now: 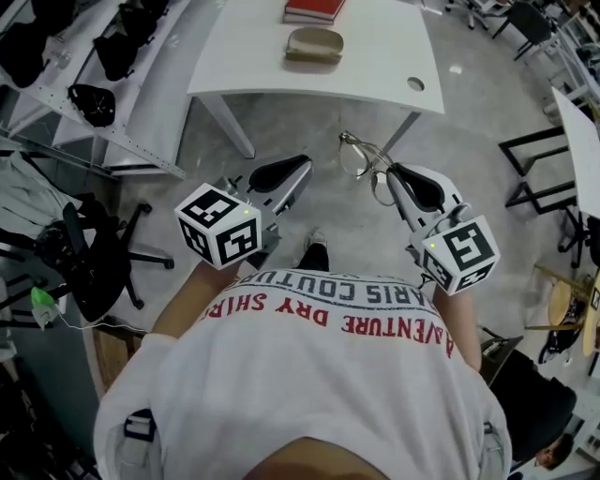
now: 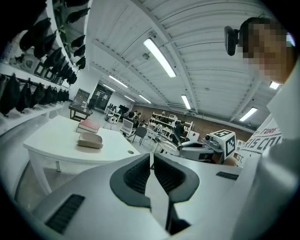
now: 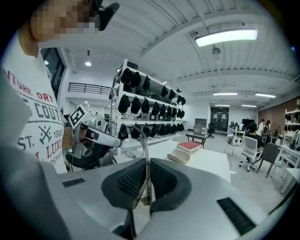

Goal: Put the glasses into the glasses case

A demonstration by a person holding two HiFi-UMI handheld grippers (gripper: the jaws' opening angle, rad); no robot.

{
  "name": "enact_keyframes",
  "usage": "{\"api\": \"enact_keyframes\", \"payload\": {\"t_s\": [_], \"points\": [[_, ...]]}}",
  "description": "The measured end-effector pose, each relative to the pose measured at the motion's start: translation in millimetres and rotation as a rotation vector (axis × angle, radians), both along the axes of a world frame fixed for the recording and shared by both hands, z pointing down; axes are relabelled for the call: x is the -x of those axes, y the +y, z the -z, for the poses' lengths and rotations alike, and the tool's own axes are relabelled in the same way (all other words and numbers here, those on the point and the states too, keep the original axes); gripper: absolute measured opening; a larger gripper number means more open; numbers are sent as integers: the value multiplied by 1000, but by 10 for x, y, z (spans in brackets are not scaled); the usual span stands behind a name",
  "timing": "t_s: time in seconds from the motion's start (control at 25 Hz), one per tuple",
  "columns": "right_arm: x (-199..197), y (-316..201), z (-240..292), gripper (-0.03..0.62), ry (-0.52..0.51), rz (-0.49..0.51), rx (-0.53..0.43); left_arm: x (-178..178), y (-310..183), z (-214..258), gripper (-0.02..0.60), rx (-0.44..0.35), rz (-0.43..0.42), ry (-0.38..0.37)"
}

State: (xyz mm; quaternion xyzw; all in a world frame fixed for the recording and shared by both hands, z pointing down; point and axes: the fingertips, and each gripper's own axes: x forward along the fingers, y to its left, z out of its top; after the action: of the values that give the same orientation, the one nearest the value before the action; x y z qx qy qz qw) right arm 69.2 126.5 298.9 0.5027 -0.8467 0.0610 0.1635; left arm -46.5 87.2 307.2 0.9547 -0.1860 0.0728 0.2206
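Left gripper (image 1: 302, 167): in its own view I see the two dark ribbed pads drawn together with only a thin slit between them and nothing in it. It is carrying nothing.
Right gripper (image 1: 392, 174): I read its jaws as nearly closed, clamped on the glasses (image 1: 361, 157). A thin metal part of the frame runs up between the pads, and the lenses stick out past the fingertips.
Glasses: thin metal rim, clear lenses. I see them held in the air over the grey floor (image 1: 309, 122), short of the near edge of the white table (image 1: 375, 56) and well apart from the case. I cannot tell whether the temples are folded.
Glasses case (image 1: 314, 44): tan, rounded. It lies flat on the table and looks shut to me.
Red book (image 1: 314, 9): it lies on the same table, just beside the case on its far side.
The two tools: I see them side by side at about the same height, both aimed at the table. Each gripper shows in the other's view.
Person: standing in a white T-shirt (image 1: 309, 375) with red and grey lettering, one shoe visible on the floor between the grippers.
Surroundings: shelving with dark items (image 1: 94, 103) to the left, a black office chair (image 1: 94, 253) below it.
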Motion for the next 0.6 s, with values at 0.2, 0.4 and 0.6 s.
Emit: {"api": "enact_keyframes", "payload": {"t_s": [0.2, 0.4, 0.6], "points": [[-212, -652, -74, 38, -20, -1, 29, -189, -665, -108, 46, 37, 17, -16], [-399, -1162, -149, 38, -29, -3, 42, -365, -1168, -159, 46, 46, 21, -23], [-490, -1483, -192, 38, -37, -4, 33, -478, -1494, -156, 46, 32, 23, -30]]}}
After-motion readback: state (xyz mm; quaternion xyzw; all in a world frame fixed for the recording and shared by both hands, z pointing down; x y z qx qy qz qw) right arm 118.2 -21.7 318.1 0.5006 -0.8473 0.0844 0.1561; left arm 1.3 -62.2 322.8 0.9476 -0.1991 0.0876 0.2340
